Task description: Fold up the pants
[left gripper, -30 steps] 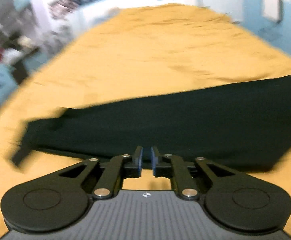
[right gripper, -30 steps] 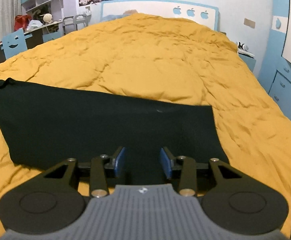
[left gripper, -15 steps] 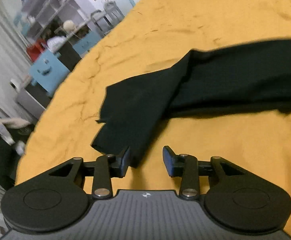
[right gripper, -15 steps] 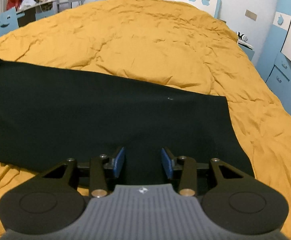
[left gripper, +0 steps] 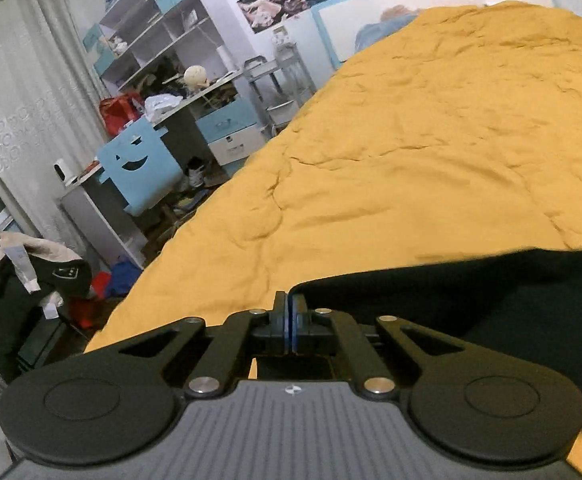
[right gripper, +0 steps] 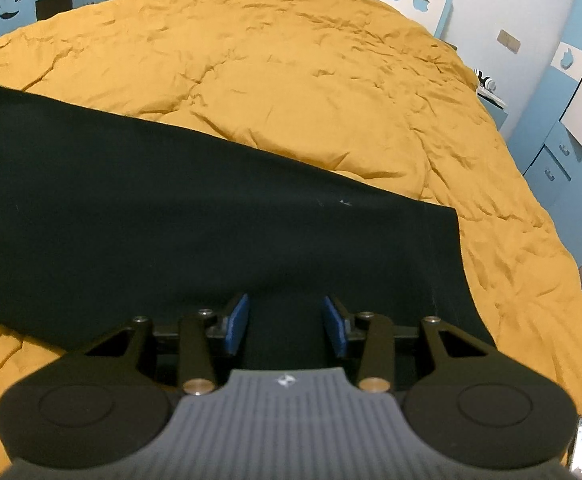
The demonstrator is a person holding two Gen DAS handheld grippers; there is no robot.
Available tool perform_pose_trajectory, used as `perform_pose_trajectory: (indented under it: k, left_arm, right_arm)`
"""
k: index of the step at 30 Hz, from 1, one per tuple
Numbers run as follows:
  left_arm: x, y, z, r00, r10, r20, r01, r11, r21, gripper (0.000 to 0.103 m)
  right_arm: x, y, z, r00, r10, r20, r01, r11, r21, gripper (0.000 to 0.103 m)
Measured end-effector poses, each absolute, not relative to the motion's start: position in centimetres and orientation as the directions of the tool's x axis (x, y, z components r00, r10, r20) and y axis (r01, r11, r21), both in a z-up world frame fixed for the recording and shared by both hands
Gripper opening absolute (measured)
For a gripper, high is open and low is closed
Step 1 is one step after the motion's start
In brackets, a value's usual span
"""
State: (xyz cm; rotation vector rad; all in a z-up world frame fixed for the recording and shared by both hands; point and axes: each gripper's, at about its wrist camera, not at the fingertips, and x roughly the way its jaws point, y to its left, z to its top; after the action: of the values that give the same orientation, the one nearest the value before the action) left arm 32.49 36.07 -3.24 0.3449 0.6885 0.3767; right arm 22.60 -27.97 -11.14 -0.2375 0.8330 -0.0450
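Blue pads on the left gripper were pressed flat together, and a corner of the black pants looked to be pinched right at their tips, probably so that end could be carried over for a fold, though the cloth is dark enough that the actual bite can't be fully confirmed. The right gripper was held with its jaws apart, nothing clamped, just parked low over the near edge of the pants, pretty likely waiting to grab or pin that side. The pants were laid out as one long dark band across the mustard-yellow duvet, one squared end seen off to the right in the right wrist view. Beyond the bed, a cluttered desk and shelves and a blue smiley-face chair were left well clear of everything.
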Motion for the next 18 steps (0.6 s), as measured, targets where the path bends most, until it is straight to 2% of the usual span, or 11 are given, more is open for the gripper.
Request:
perform_pose_trajectory:
  k: [6, 7, 8, 11, 15, 18]
  left_arm:
    - [37.4, 36.8, -4.9, 0.665, 0.483, -0.57, -0.213, 0.854, 0.475, 0.002]
    - [37.9, 36.8, -5.3, 0.657, 0.489, -0.574, -0.216, 0.851, 0.478, 0.004]
    - [38.2, 36.8, -5.6, 0.649, 0.503, -0.57, -0.226, 0.844, 0.487, 0.012]
    - [38.4, 37.5, -6.2, 0.63, 0.532, -0.566, -0.273, 0.834, 0.48, 0.017]
    - [36.3, 39.5, -5.2, 0.608, 0.531, -0.589, -0.37, 0.847, 0.382, 0.017]
    - [33.5, 42.0, -4.1, 0.602, 0.466, -0.648, -0.456, 0.867, 0.199, 0.019]
  right_arm:
    - [22.3, -27.9, -11.1, 0.665, -0.153, -0.731, -0.041, 0.97, -0.24, 0.038]
    - [22.4, -27.9, -11.0, 0.663, -0.156, -0.732, -0.038, 0.97, -0.241, 0.038]
    - [22.4, -27.8, -11.0, 0.662, -0.158, -0.732, -0.037, 0.969, -0.243, 0.038]
    - [22.5, -27.3, -10.9, 0.66, -0.159, -0.734, -0.047, 0.967, -0.251, 0.038]
    - [22.5, -26.3, -10.6, 0.659, -0.14, -0.739, -0.066, 0.968, -0.242, 0.038]
    - [22.5, -25.2, -10.2, 0.655, -0.096, -0.749, -0.084, 0.976, -0.199, 0.038]
